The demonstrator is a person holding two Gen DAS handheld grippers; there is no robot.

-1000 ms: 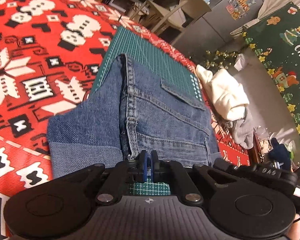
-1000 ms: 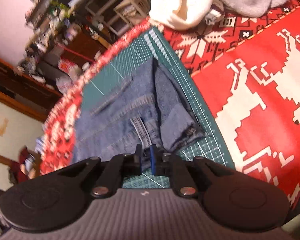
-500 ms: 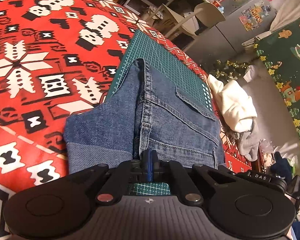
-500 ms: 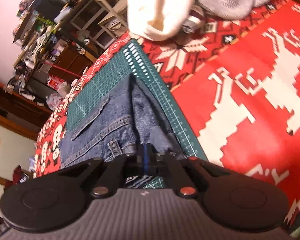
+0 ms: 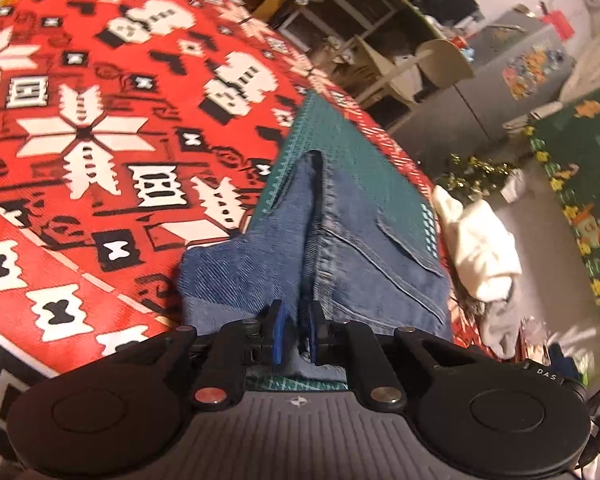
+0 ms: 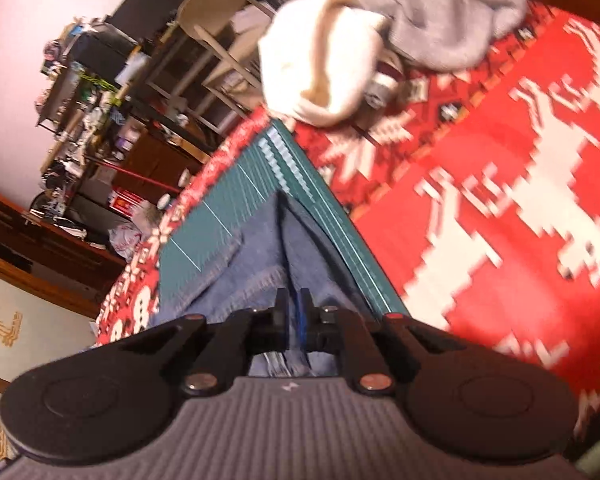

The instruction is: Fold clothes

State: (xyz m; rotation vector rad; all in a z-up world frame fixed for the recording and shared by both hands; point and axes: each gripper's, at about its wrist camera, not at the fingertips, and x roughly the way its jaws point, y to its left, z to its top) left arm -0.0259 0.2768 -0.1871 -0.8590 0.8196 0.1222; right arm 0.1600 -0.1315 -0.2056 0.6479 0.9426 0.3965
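Denim jeans (image 5: 340, 264), heavy and soft, are spread on the green mat (image 5: 352, 160) toward 12 o'clock; thick seams (firmest hold) are pinched by left tongs (image 5: 295, 330) and right tongs (image 6: 294, 320).

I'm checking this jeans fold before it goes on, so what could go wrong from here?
1. The left claw has only a small gap with denim in it; a pinch this near the edge could slip off the jeans.
2. The right claw grips near the edge too, in a blurred view.
3. The jeans overhang the mat, so a pull may drag them off it.
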